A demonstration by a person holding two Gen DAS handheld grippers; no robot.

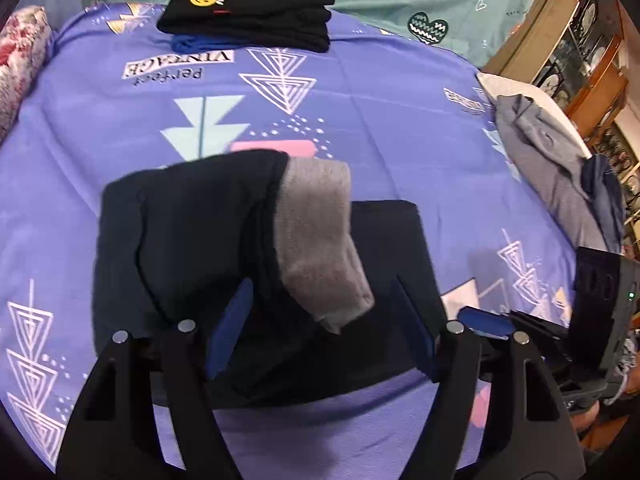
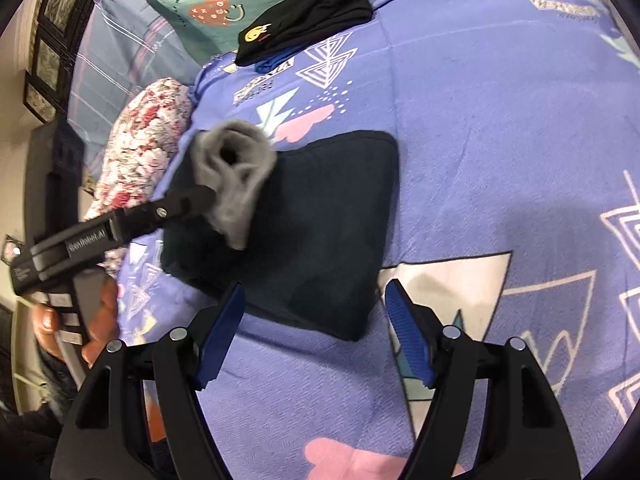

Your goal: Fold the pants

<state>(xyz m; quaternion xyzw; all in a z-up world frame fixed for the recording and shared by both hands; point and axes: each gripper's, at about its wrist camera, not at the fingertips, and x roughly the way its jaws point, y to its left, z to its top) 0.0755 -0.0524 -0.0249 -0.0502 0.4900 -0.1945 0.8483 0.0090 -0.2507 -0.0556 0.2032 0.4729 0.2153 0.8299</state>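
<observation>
Dark navy pants point(image 1: 192, 232) lie folded into a block on the purple bedsheet point(image 1: 360, 120). A grey fleece-lined end point(image 1: 320, 232) is turned out and draped over the top of the fold. My left gripper point(image 1: 322, 284) stands open around that end, and its blue pads are clear of the cloth. In the right wrist view the pants point(image 2: 320, 208) show as a dark rectangle, with one black left finger point(image 2: 196, 198) resting against the grey end point(image 2: 236, 168). My right gripper point(image 2: 316, 296) is open over the pants' near edge and holds nothing.
A stack of folded black clothes with a yellow smiley point(image 1: 248, 8) sits at the far end of the bed, a blue garment under it. Loose grey and navy garments point(image 1: 552, 160) lie at the right edge. A floral pillow point(image 1: 20, 52) lies left, wooden shelves point(image 1: 580, 40) right.
</observation>
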